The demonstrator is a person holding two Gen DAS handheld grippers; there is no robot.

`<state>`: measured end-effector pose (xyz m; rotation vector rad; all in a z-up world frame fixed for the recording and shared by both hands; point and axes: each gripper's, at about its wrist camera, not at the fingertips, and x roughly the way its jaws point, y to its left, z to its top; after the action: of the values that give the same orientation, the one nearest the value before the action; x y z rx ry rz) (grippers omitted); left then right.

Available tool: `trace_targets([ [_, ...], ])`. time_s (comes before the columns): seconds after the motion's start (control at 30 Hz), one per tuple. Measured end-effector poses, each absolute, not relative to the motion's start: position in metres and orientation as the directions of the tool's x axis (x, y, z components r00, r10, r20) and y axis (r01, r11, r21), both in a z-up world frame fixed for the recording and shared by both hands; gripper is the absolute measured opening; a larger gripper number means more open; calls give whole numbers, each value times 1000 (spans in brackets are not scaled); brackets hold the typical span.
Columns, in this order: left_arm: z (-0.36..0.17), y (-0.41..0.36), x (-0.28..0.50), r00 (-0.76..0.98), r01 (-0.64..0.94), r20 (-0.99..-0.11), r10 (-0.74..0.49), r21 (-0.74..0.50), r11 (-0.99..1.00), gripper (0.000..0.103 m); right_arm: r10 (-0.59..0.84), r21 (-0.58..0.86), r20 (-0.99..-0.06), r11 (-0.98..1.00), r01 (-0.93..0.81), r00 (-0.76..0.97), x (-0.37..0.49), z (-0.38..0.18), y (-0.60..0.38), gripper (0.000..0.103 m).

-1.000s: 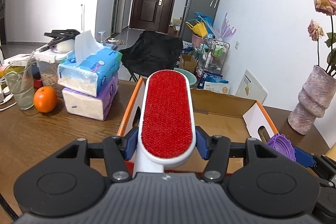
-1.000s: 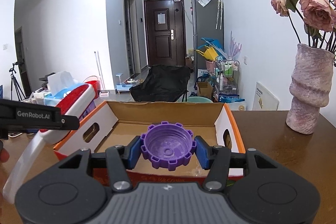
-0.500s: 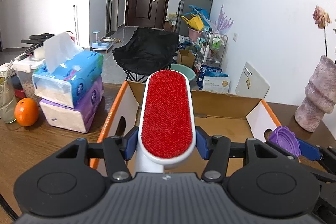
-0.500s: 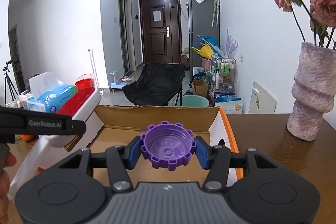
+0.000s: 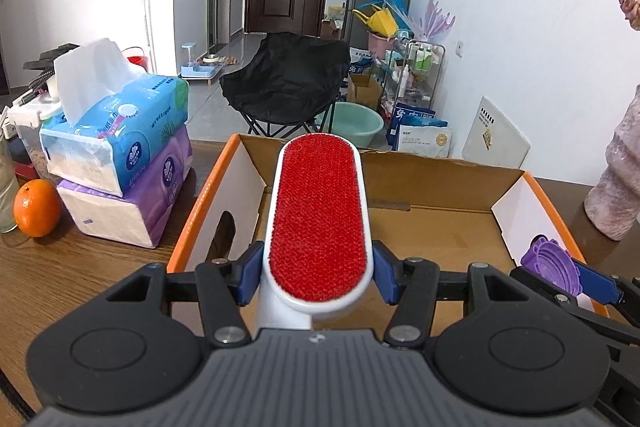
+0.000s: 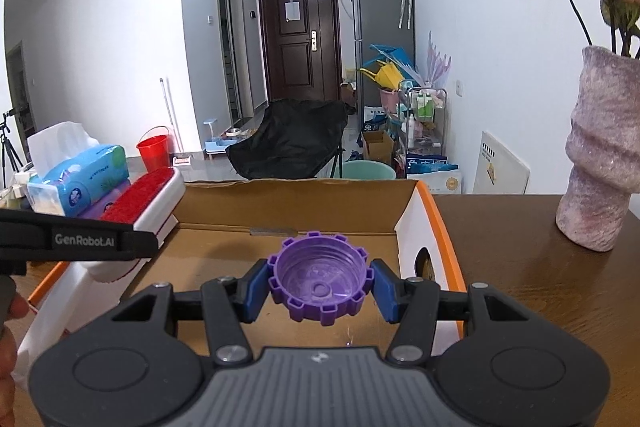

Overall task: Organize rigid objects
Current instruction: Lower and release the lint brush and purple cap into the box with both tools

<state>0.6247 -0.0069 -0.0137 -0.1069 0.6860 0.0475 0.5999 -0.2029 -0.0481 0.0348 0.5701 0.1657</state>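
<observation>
The left gripper clamps a red lint brush, and the right gripper clamps a purple cap. Both hang over the near part of an open cardboard box. This looks like the placing step: next, lower each and let go inside.

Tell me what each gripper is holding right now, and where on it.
The left gripper clamps the lint brush across the near end of its red head, by the handle. The right gripper clamps the purple cap across its ridged rim.
</observation>
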Motion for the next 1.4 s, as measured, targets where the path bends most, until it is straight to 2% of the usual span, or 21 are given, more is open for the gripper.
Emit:
trace_targets([
  [0.17,-13,-7,625,770,-74,-639,4,-82,994,60,174,84,-535,985,-153,827,602,-55,-203,54],
  [0.2,-12,-7,623,769,-80,-639,10,-81,994,72,172,82,-534,985,-151,828,602,-55,-203,54],
  [0.23,-9,-8,621,773,-87,-634,19,-75,993,82,166,76,-532,986,-148,830,602,-55,-203,58],
  [0.27,-5,-8,617,784,-96,-621,31,-71,993,100,160,72,-534,987,-144,830,601,-53,-202,77],
  [0.33,6,-7,605,813,-113,-580,51,-71,991,103,139,59,-526,990,-127,839,598,-50,-202,103],
  [0.5,18,-1,591,829,-112,-557,54,-70,991,103,125,57,-535,992,-112,835,597,-47,-203,103],
  [0.87,14,6,590,816,-126,-574,72,-55,991,103,123,54,-544,992,-111,830,596,-44,-203,103],
  [1.4,25,4,543,839,-107,-540,65,-46,993,103,133,33,-506,990,-134,852,547,-25,-208,103],
])
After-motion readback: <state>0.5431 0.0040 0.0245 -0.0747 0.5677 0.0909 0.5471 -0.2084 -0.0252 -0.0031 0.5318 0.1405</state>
